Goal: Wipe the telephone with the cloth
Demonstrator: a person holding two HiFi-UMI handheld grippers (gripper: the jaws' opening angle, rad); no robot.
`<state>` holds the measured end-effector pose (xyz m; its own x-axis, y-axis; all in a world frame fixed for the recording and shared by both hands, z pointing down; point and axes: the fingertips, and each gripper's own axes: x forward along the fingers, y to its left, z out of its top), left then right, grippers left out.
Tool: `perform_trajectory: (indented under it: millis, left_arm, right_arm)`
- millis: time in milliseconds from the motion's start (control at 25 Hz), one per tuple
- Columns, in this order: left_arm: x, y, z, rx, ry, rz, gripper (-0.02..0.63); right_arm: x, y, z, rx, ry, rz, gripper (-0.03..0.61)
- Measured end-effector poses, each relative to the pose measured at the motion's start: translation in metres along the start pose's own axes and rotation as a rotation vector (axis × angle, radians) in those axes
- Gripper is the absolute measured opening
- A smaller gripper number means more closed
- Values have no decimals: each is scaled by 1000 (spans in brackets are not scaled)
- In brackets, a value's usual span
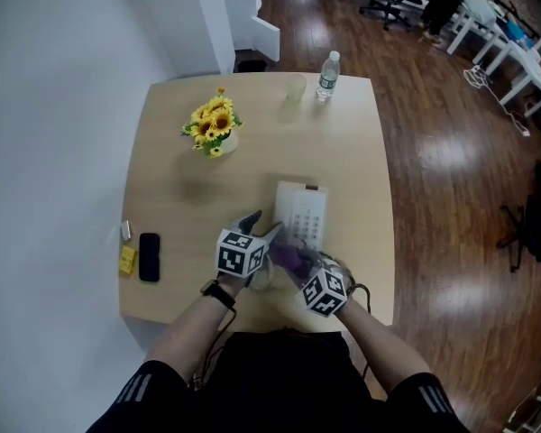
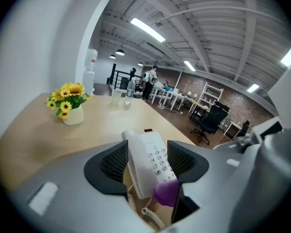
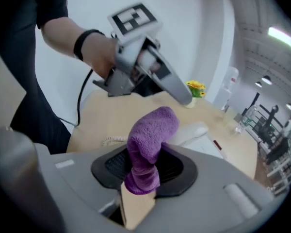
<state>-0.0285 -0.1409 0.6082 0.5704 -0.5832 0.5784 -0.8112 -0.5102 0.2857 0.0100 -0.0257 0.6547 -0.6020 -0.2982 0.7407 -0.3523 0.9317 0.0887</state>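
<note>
The white telephone (image 1: 303,213) lies on the wooden table (image 1: 171,197), keypad up, with its coiled cord (image 2: 153,217) at the near end. My left gripper (image 1: 263,229) stands open at the telephone's near left corner; in the left gripper view the telephone (image 2: 149,160) shows between the two spread pads (image 2: 111,165), and I cannot tell whether they touch it. My right gripper (image 1: 301,266) is shut on a bunched purple cloth (image 3: 150,147), which sticks up from the jaws just short of the telephone's (image 3: 200,132) near end. The cloth (image 2: 166,192) also shows low in the left gripper view.
A pot of sunflowers (image 1: 215,125) stands at the table's far left. A water bottle (image 1: 328,77) and a clear cup (image 1: 294,89) are at the far edge. A black mobile phone (image 1: 149,256) and a small yellow item (image 1: 126,259) lie at the near left edge.
</note>
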Motion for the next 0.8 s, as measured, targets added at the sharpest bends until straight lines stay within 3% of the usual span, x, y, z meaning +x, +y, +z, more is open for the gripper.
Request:
perform_trajectory:
  millis: [160,280,400,520,800]
  left_arm:
    - [54,7,-10,-64,112,66,265]
    - [84,13,-25,-60,194,115,267]
    - [99,27,-36,-36,247,210,267]
    - [107,33,-41,-26,260,269,272]
    - [117,36,-44,-69,231,291,240]
  right_arm:
    - [-42,-5,-9,131,-68,-56,132]
    - [-70,-14,-16,230,-111,-100,132]
    - [-95,-22,-19,252,-144,-145,132]
    - [-112,-27,-18,270,-186,-170,132]
    - [-124,-34,-25,292,-195,-182,133]
